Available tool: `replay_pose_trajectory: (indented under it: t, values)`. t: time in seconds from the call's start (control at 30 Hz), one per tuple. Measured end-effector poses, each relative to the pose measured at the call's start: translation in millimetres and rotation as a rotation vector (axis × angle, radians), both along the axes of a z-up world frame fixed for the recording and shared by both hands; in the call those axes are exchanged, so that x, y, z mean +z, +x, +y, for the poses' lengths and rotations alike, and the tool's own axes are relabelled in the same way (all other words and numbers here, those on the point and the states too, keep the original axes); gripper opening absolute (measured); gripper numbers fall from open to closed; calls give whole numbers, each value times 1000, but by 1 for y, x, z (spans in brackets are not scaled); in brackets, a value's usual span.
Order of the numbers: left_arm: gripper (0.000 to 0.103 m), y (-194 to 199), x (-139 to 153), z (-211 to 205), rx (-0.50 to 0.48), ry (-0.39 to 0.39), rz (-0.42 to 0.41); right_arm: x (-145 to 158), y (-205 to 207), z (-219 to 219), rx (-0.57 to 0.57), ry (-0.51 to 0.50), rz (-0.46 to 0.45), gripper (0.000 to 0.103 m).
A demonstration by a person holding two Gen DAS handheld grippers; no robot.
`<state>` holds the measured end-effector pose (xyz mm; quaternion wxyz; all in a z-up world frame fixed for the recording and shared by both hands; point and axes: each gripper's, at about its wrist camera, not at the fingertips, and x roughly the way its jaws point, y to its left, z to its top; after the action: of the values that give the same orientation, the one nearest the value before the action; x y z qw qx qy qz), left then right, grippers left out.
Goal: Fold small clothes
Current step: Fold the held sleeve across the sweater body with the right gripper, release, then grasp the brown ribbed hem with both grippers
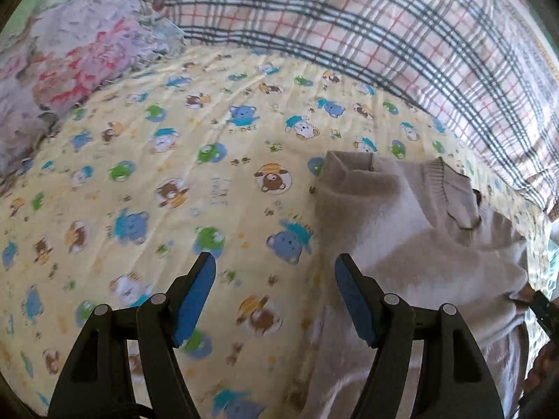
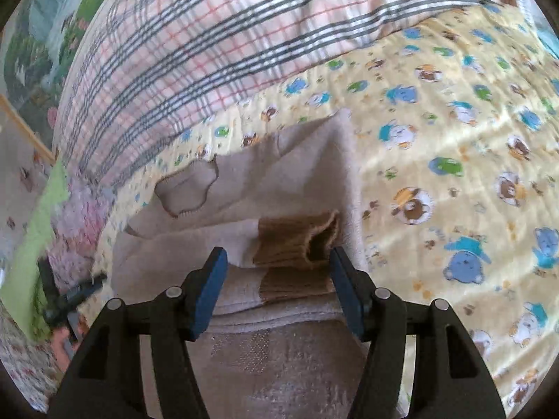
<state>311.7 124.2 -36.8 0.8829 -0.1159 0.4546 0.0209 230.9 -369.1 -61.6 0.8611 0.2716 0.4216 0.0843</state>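
On the bear-print sheet [image 1: 174,160] our beige sweater [image 1: 412,230] lies part-folded, sleeves across, bottom unfolded; left gripper [image 1: 276,300] and right gripper [image 2: 277,289] gape empty.

A sweater [image 1: 419,237] lies on the sheet [image 1: 174,192], blanket [image 1: 384,28] behind it.

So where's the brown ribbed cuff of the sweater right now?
In the right wrist view the brown ribbed cuff lies low in the middle, on the folded beige sweater, just beyond the open right gripper, toward its right-hand finger.
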Motion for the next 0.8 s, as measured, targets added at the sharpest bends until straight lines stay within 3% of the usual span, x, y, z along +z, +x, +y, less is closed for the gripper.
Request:
replay_pose_trajectory:
  t: [0.07, 0.1, 0.13, 0.17, 0.33, 0.4, 0.5, 0.7, 0.77, 0.8]
  values:
    - [71, 12, -6, -5, -5, 9, 20, -2, 8, 13, 7, -110, 6, 62]
    - [71, 17, -9, -8, -6, 21, 31, -4, 12, 16, 12, -120, 21, 52]
    - [71, 21, -10, -12, -10, 28, 36, -7, 16, 18, 23, -110, 37, 14]
    - [71, 23, -11, -14, -14, 34, 37, -8, 19, 18, 30, -94, 56, 6]
    - [73, 35, -13, -23, -16, 67, 35, 31, -10, -16, -59, 73, -57, 6]
    - [73, 42, -19, -26, 4, 82, 56, 28, -10, -26, -71, 54, -20, 6]
    - [73, 46, -27, -28, 13, 108, 72, 8, -3, -17, -44, -62, 77, 6]
    - [71, 49, -29, -18, 88, 222, 66, -9, 3, -17, -83, -37, 96, 10]
    - [63, 50, -31, -8, 114, 240, 101, -7, 1, -18, -91, -26, 106, 20]
    - [61, 47, -29, 1, 102, 158, 107, -4, -2, -17, -94, -28, 108, 36]
